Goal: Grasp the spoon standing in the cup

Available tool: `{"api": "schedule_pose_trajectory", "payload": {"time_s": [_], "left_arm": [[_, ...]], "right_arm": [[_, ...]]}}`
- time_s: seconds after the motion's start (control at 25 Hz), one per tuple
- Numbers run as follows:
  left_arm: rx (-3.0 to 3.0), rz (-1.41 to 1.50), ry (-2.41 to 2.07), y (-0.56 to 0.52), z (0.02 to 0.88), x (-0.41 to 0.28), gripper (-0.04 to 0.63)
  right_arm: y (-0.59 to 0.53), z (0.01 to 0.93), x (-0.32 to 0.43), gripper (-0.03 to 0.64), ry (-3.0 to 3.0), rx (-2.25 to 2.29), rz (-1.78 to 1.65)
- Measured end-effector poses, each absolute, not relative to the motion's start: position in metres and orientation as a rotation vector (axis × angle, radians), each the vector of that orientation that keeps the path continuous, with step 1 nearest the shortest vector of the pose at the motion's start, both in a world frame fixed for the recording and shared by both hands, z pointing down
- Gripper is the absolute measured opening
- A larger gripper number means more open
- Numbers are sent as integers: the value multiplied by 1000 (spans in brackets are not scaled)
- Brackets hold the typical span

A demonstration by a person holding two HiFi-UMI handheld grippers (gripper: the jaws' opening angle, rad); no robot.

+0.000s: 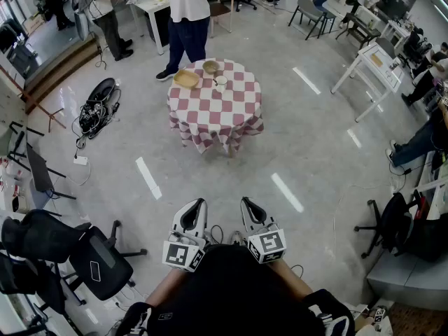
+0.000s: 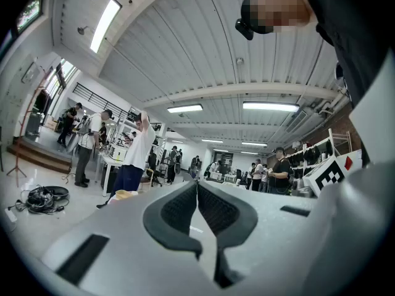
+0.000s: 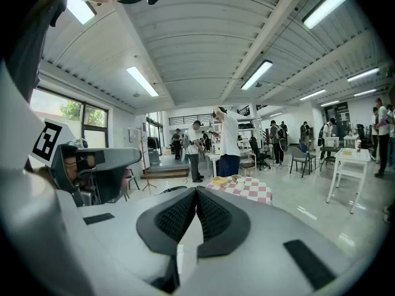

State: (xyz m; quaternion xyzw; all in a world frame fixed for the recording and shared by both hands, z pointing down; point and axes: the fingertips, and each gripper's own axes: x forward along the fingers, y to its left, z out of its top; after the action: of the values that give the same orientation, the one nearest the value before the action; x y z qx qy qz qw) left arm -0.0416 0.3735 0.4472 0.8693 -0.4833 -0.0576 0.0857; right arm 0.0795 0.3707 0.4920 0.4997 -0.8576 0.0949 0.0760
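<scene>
Big open workshop with a shiny grey floor (image 1: 294, 138), people and desks round the edges, and one small counter (image 1: 217, 110) with a red-and-white check cloth standing out in the middle. That's your target, and you're well apart from it, with bare floor between.

On the counter there's a shallow tan tray (image 1: 186, 79), a bowl (image 1: 211, 66) and a white cup (image 1: 221, 81), all bunched at the far edge. A person (image 1: 189, 5) is standing just beyond them. Honestly, the spoon is too small to make out from here, so I can't tell which way its handle leans. My guess is it's roughly upright in the cup.

Both tongs are tucked in close to your body and pointing forward. The left tongs (image 1: 198, 205) are closed with nothing between the jaws, and the same goes for the right tongs (image 1: 249, 203).

The bit that matters is that the cup lies pretty much straight ahead, on the line between your two tongs, so neither hand is really nearer. The right gripper view does have the cup in plain sight just right of its jaws, while the left one mostly hides the counter. So I'd say walk up first, open the right tongs, and come at the handle from above or the near side.
</scene>
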Motion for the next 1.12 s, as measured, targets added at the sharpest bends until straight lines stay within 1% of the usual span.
{"api": "schedule_pose_trajectory", "payload": {"time_s": [0.64, 1.12], "left_arm": [[2579, -158, -1465, 379, 452, -12, 15], [2528, -135, -1572, 364, 453, 24, 15]], "right_arm": [[370, 487, 109, 26, -2645, 1509, 301], [348, 505, 135, 26, -2705, 1341, 316]]}}
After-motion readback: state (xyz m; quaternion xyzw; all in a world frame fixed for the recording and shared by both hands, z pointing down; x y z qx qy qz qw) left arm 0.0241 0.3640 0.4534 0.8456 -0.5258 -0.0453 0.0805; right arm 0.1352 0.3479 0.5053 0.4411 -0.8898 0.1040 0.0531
